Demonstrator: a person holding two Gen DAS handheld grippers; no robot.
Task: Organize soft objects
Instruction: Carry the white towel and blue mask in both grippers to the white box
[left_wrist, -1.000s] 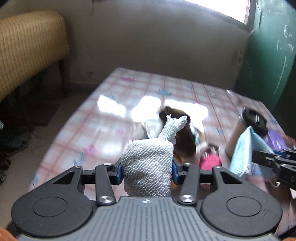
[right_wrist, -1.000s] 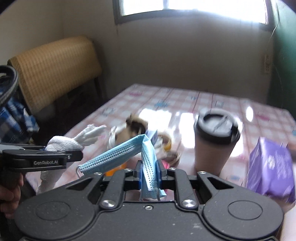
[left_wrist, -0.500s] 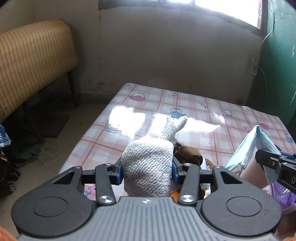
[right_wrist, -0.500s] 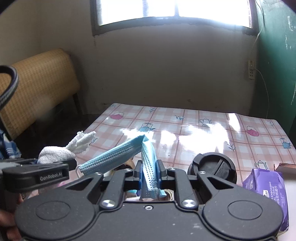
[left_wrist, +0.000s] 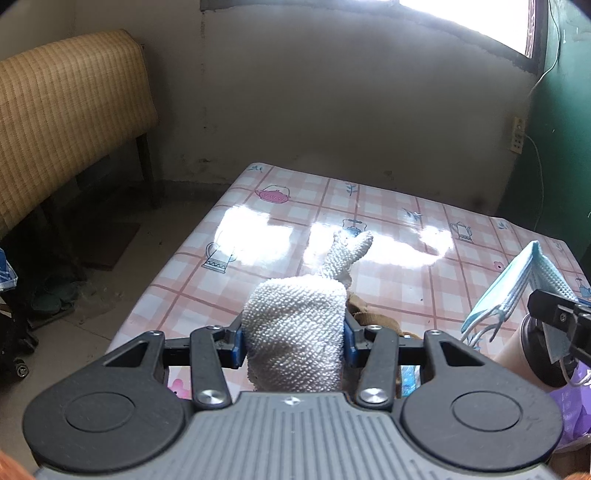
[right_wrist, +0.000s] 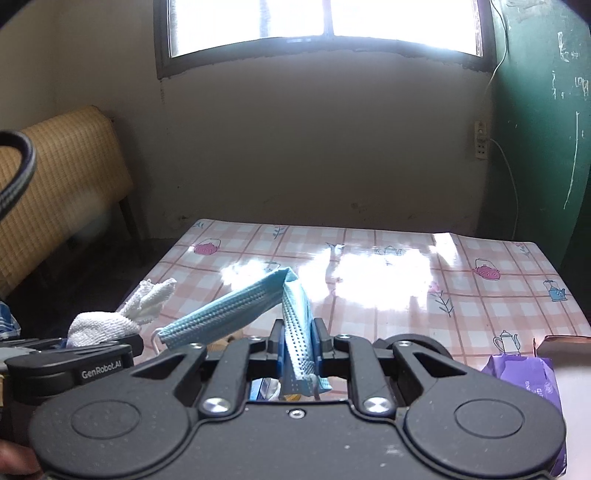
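My left gripper (left_wrist: 293, 341) is shut on a white knitted glove (left_wrist: 295, 332), held above the near part of the checked table (left_wrist: 369, 229); the glove also shows at the left of the right wrist view (right_wrist: 110, 323). My right gripper (right_wrist: 297, 350) is shut on a light blue face mask (right_wrist: 236, 314), which folds up and to the left. The mask also shows at the right of the left wrist view (left_wrist: 517, 291). A brown soft toy (left_wrist: 373, 317) lies on the table just beyond the left gripper, mostly hidden.
A lidded paper cup (left_wrist: 535, 354) and a purple packet (right_wrist: 528, 373) sit at the near right of the table. A woven headboard (left_wrist: 66, 110) stands to the left. A green door (right_wrist: 546, 129) is at the right, and a wall with a window (right_wrist: 325, 22) behind.
Both grippers have risen and tilted up, each keeping its hold. The toy, cup and packet have dropped towards the bottom of the views, and more of the far table and wall shows.
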